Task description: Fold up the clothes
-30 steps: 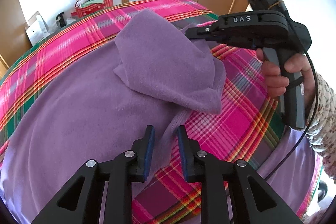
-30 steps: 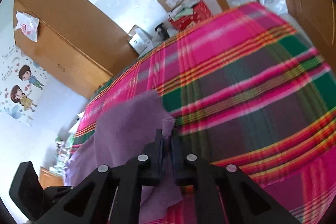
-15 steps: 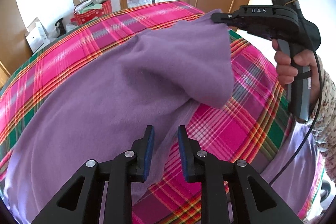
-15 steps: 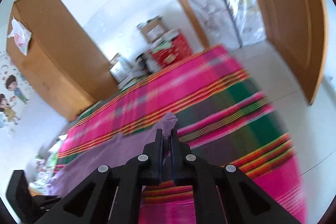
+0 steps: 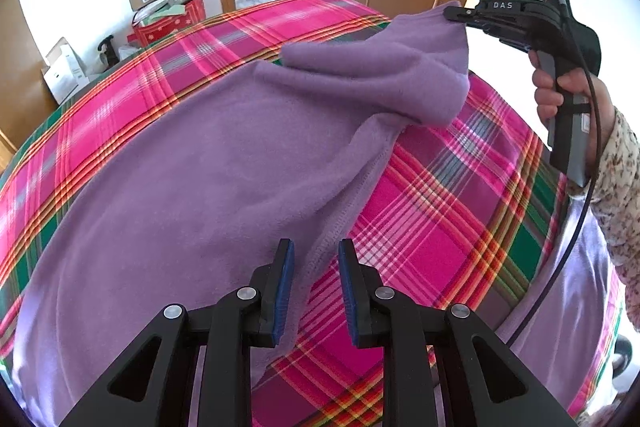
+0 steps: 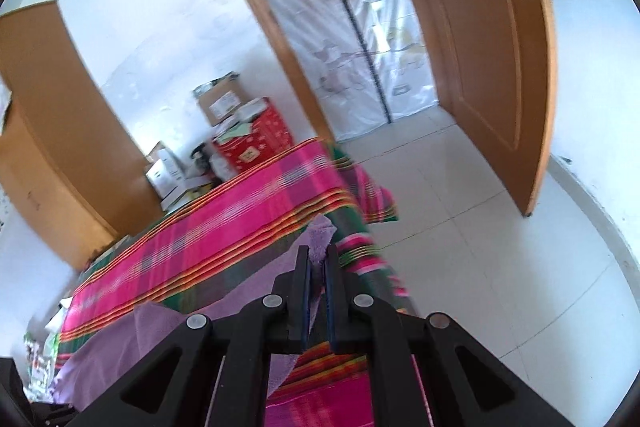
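Lying across a plaid bed (image 5: 460,211), the purple garment (image 5: 192,187) fills the left wrist view from 9 o'clock through the centre, its stitched hem running from about 1 o'clock down toward 6 o'clock. One end of the garment is lifted off the bed at 1 o'clock, where the right gripper (image 5: 450,13) pinches the cloth tip between closed fingers; the fabric hangs from that pinch in a loose fold and drapes back onto the body of the garment. A hand (image 5: 560,91) in a patterned sleeve (image 5: 616,187) holds that gripper's handle at 3 o'clock, and a black cable (image 5: 576,227) trails down from it. The left gripper (image 5: 316,259) sits at 6 o'clock with its blue-padded fingers parted to a narrow gap; the hem lies in that gap, but whether the pads touch it cannot be told. In the right wrist view, the right gripper's fingers are pressed nearly together on a purple corner that sticks up just past the tips at the centre, with the bed stretching toward 9 o'clock and pale floor tiles (image 6: 480,227) at 3 o'clock. A wooden door (image 6: 488,39) stands open at 1 o'clock, and boxes (image 6: 248,131) are stacked by the wall beyond the bed.
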The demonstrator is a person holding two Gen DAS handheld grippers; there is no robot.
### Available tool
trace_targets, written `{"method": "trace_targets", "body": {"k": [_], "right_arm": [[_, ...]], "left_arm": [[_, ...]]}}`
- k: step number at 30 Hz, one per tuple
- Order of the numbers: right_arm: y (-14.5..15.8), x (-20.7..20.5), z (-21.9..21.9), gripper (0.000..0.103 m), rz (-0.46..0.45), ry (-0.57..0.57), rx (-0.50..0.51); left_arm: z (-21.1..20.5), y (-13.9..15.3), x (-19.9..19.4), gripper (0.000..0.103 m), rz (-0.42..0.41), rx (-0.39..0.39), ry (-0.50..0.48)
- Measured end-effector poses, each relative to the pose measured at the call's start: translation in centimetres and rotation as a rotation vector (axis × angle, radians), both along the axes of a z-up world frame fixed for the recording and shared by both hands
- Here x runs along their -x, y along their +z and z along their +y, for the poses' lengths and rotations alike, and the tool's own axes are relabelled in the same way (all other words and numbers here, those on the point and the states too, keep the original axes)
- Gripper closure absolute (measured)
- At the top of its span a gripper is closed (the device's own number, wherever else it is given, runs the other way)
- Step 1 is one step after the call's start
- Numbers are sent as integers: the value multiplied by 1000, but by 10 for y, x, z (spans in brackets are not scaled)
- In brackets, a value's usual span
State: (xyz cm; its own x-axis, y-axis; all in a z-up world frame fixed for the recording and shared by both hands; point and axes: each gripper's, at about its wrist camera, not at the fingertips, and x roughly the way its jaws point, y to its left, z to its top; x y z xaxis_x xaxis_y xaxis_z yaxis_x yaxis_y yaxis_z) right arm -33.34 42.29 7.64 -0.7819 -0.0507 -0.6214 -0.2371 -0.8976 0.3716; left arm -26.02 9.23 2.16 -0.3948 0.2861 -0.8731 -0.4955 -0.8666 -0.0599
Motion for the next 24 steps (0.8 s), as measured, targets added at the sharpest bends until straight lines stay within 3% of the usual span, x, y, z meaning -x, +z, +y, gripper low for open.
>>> {"method": "trace_targets", "body": {"k": [7, 24], "right_arm": [[-5, 2, 32, 97, -16, -105, -37], [-39, 16, 60, 97, -164, -178, -7]], "left_arm": [[4, -3, 1, 80, -7, 17, -16], [5, -8, -5, 80, -24, 23, -55]]}}
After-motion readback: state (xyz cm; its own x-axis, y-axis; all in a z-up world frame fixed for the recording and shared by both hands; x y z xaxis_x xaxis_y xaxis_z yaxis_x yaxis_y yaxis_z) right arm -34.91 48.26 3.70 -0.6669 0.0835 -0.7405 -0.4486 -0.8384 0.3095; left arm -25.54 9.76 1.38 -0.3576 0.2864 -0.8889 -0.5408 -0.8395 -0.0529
